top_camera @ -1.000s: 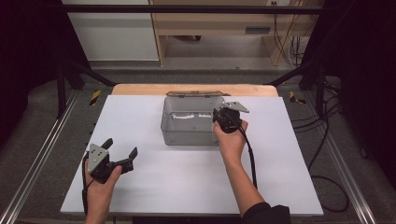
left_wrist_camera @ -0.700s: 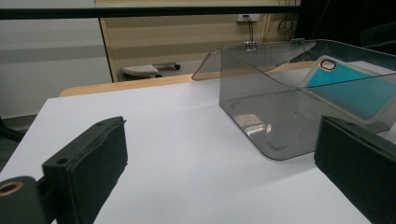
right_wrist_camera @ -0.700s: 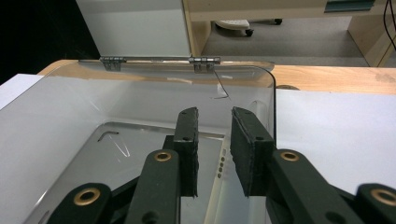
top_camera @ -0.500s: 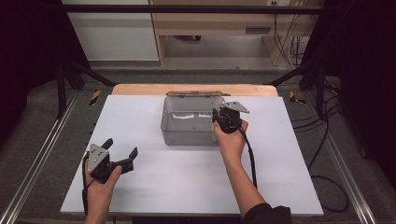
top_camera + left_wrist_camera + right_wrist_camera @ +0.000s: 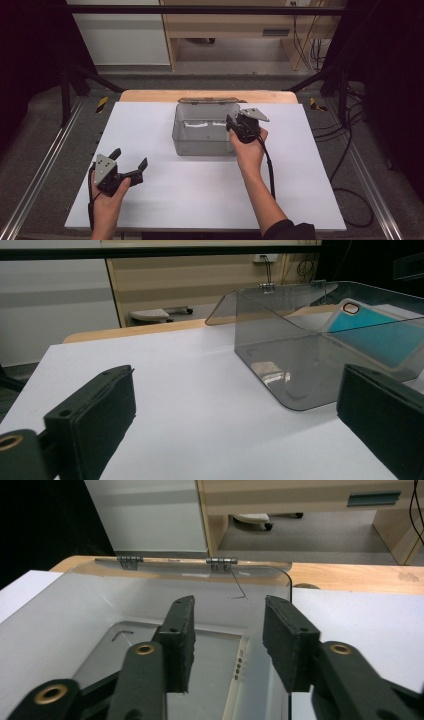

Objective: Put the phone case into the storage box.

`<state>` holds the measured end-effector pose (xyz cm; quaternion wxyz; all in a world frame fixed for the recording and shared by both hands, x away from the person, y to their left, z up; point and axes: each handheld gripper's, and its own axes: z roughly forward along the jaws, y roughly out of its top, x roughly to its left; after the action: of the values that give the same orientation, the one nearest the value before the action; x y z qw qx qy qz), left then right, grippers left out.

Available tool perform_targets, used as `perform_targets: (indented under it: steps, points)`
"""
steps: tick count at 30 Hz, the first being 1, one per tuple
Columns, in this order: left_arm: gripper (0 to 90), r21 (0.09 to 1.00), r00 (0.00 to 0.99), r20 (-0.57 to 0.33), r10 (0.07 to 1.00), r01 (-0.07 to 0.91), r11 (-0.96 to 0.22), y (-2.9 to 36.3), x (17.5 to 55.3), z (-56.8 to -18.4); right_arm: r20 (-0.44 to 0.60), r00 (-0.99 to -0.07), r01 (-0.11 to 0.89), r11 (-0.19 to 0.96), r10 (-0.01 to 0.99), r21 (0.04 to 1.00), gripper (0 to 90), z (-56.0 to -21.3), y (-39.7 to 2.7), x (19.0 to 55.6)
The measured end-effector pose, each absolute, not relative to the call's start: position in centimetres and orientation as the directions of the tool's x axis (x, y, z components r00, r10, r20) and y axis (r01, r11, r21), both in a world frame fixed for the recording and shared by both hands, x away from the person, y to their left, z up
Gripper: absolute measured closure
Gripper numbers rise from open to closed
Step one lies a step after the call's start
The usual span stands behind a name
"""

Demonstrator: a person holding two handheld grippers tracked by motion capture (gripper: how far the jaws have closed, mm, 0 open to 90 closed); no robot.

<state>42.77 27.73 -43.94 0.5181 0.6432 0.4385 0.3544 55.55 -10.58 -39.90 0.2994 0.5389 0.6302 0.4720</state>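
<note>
Smoky clear box (image 5: 205, 130) sits at twelve o'clock, my right claw (image 5: 233, 124) half-open astride its right wall, my left claw (image 5: 131, 165) wide open, empty.

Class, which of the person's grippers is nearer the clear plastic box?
Right. The right gripper is at the clear plastic box's right rim; the left gripper hovers apart, near the table's front-left.

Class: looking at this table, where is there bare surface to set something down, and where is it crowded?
Free: the white table between the left gripper and the right forearm; the strip left of the clear box; the area right of the right gripper. Crowded: the box's right wall, where that gripper sits.
</note>
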Motion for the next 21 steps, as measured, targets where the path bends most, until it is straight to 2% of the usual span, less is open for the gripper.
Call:
perform_targets:
  steps: [5, 12, 21]
  points:
    - [2.2, 0.977, 0.36, 0.0, 0.933, 0.198, -0.076, 27.8, 42.8, -44.0, 0.136, -0.251, 0.371, -0.035, 0.958, 0.928, 35.1, -39.5, -10.9, 55.3]
    - [2.0, 0.977, 0.361, 0.0, 0.933, 0.198, -0.077, 28.0, 42.8, -44.0, 0.13, -0.302, 0.351, -0.016, 0.944, 0.936, 16.3, -39.0, -11.8, 54.8]
    - [2.0, 0.978, 0.363, -0.003, 0.932, 0.196, -0.073, 28.0, 42.8, -44.0, 0.113, -0.359, 0.304, 0.001, 0.927, 0.953, 10.7, -37.8, -13.6, 53.3]
